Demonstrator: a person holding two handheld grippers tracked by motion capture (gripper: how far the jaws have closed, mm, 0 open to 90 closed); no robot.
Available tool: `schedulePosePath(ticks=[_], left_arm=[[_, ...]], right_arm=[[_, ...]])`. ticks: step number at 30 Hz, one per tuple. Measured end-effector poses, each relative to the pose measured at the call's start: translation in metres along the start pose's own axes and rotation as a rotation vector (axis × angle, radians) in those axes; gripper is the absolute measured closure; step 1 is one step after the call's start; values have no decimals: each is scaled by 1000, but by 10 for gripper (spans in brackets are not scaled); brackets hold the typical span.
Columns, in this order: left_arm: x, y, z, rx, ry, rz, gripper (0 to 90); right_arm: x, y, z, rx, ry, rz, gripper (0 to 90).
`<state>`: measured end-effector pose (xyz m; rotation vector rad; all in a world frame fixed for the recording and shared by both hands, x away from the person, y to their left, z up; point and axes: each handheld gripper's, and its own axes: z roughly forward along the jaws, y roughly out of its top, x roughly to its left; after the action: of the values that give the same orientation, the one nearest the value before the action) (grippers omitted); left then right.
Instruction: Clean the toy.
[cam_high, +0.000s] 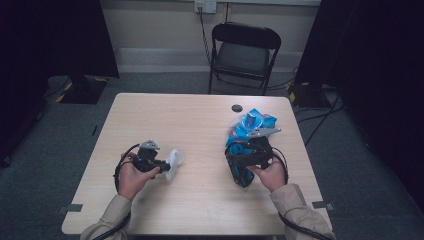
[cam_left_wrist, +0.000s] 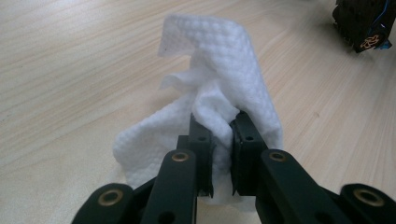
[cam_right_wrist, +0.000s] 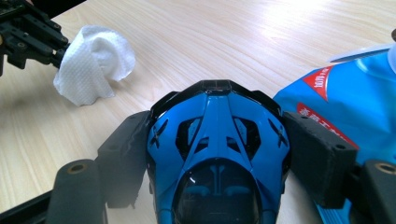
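A crumpled white paper tissue (cam_left_wrist: 224, 70) hangs over the pale wooden table (cam_left_wrist: 70, 70), and my left gripper (cam_left_wrist: 223, 135) is shut on its lower fold. From above, the left gripper (cam_high: 162, 163) and the tissue (cam_high: 175, 161) sit at the table's left. My right gripper (cam_right_wrist: 219, 126) is shut on a blue and black toy car (cam_right_wrist: 217, 140), one pad against each flank, nose pointing away from the camera. In the high view the right gripper (cam_high: 239, 162) holds the car (cam_high: 242, 175) at the table's right. A shiny blue packet (cam_right_wrist: 355, 98) lies just beside the car.
The blue packet (cam_high: 252, 122) lies behind my right hand, with a small black disc (cam_high: 236, 108) near the far edge. A black folding chair (cam_high: 245, 50) stands beyond the table. Bare table top (cam_high: 200, 130) separates the two hands.
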<state>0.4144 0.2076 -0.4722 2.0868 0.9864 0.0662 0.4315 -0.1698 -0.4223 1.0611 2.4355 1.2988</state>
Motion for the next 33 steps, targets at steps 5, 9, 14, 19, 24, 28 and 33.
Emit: schedulePosePath(ticks=[5,9,14,19,24,28,33], left_arm=[[1,-1,1,7,7,-3,813],[2,-3,3,19,18,0,813],[3,-3,3,27,16,4,813],[4,-5,2,25,22,-4,813],[4,-6,2,25,22,-6,813],[5,-7,1,20,26,-6,813],[8,-9,0,28,30,-9,813]], right_arm=[[0,2,7,6,-3,-3,265],[0,2,17,18,9,3,266],[0,2,25,34,13,10,266],[0,2,39,65,11,0,266],[0,2,47,82,10,-1,266],[-1,0,53,92,7,3,265],[-1,-3,60,112,5,2,265]])
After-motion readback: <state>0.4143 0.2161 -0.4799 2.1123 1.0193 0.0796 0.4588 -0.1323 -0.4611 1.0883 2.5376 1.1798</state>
